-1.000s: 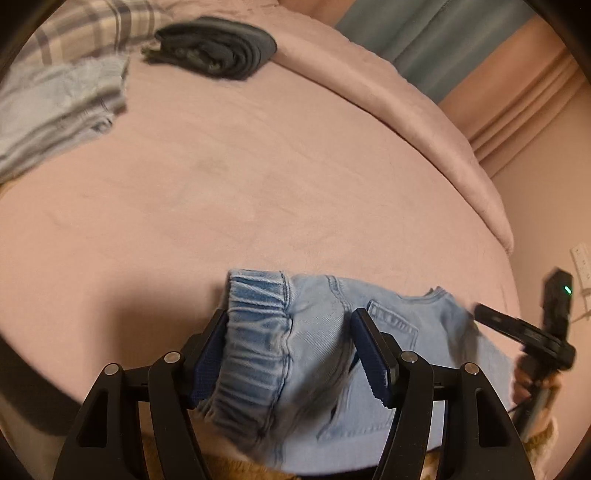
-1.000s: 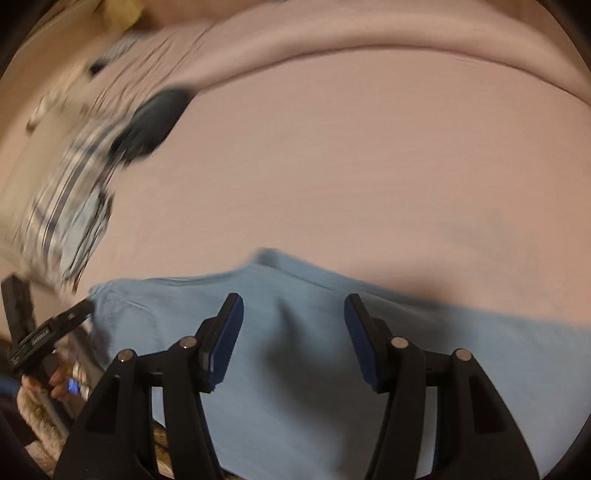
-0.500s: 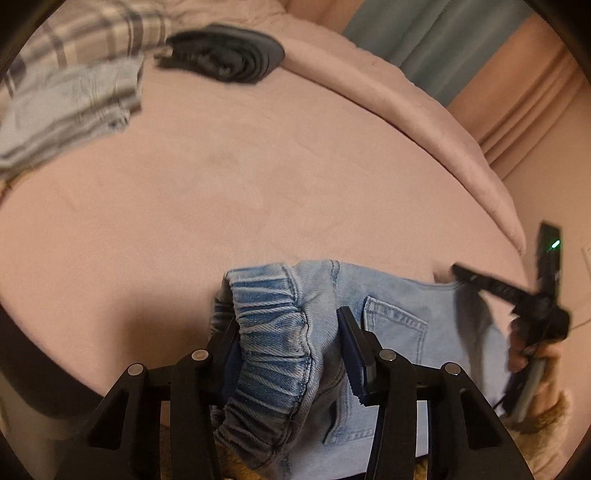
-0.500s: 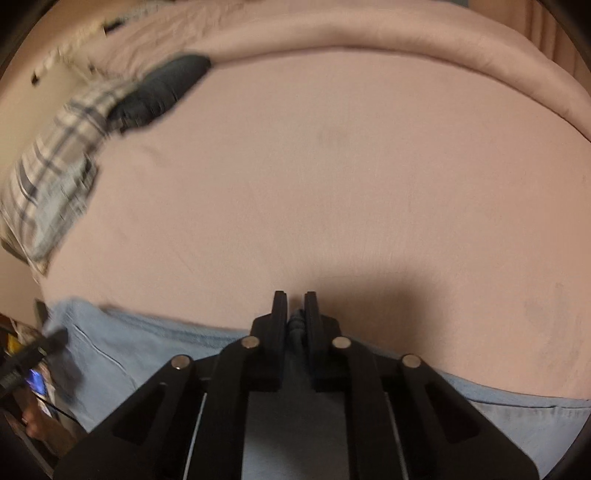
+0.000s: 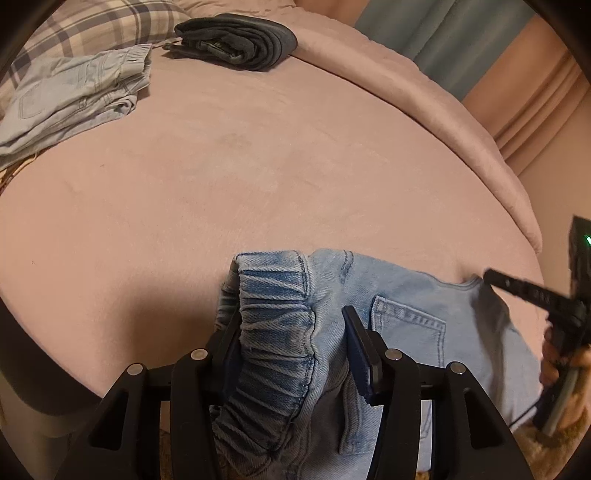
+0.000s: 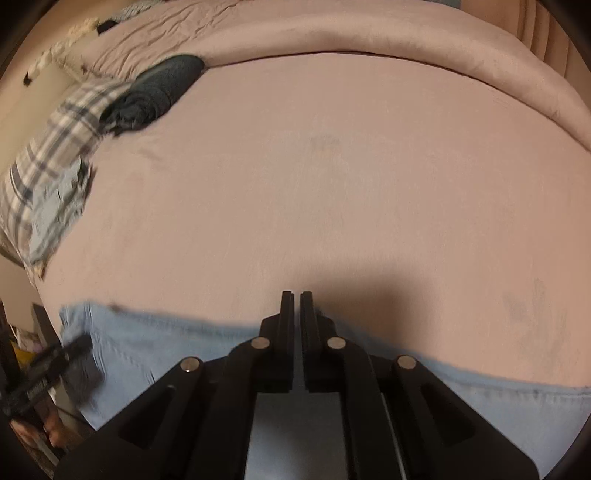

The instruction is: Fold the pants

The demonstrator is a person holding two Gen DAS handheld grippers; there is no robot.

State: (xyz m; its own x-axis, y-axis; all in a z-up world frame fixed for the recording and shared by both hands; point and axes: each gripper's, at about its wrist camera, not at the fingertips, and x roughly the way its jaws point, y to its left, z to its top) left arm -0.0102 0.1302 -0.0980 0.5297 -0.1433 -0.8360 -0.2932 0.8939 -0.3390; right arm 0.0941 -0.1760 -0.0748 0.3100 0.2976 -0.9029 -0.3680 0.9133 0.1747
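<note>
Left wrist: hand-held gripper point(image 5: 291, 349) astride pants point(image 5: 406, 314) waistband (seemingly gripped).

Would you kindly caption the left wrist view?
Left tongs straddling the light jeans' elastic waistband on a pink bed.

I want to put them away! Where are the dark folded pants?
The dark folded pants lie at the far side of the pink bed, top left in both wrist views, beside the plaid pillow and the pale folded jeans.
</note>
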